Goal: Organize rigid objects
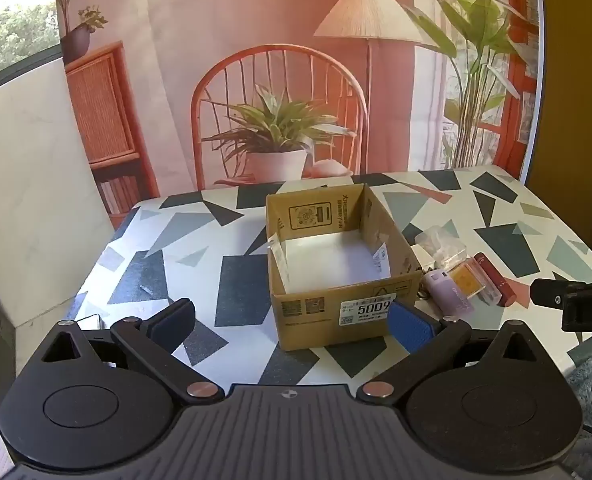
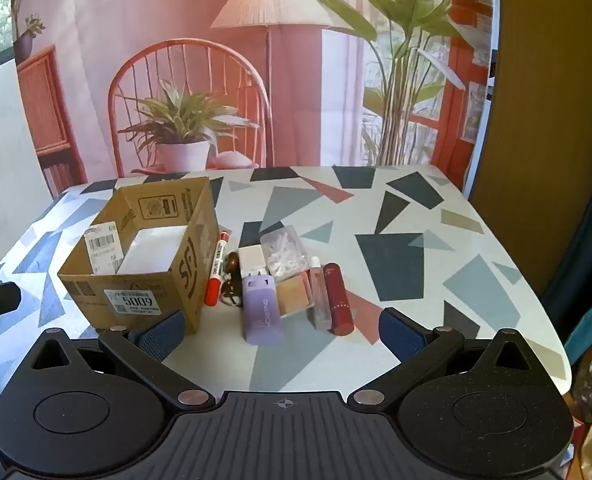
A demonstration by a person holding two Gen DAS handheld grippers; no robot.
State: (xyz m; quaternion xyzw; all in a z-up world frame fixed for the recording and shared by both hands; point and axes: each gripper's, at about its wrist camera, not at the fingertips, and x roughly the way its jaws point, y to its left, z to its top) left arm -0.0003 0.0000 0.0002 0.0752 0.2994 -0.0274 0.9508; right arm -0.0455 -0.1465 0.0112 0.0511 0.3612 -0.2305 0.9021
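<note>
An open cardboard box (image 1: 335,304) stands on the patterned table, with only white paper inside; it also shows in the right wrist view (image 2: 136,280). Beside it lie a red marker (image 2: 216,276), a brown keychain (image 2: 232,280), a lilac charger (image 2: 262,312), a white plug (image 2: 251,258), a clear box of small white parts (image 2: 284,252), a tan square case (image 2: 294,296), a clear tube (image 2: 319,300) and a dark red cylinder (image 2: 337,304). My left gripper (image 1: 292,328) is open and empty in front of the box. My right gripper (image 2: 282,332) is open and empty just before the charger.
The table (image 2: 415,216) has a front edge near both grippers and a right edge close to a yellow wall panel (image 2: 535,120). A printed backdrop (image 2: 216,60) hangs behind the table. The other gripper's black body (image 1: 575,304) shows at the right.
</note>
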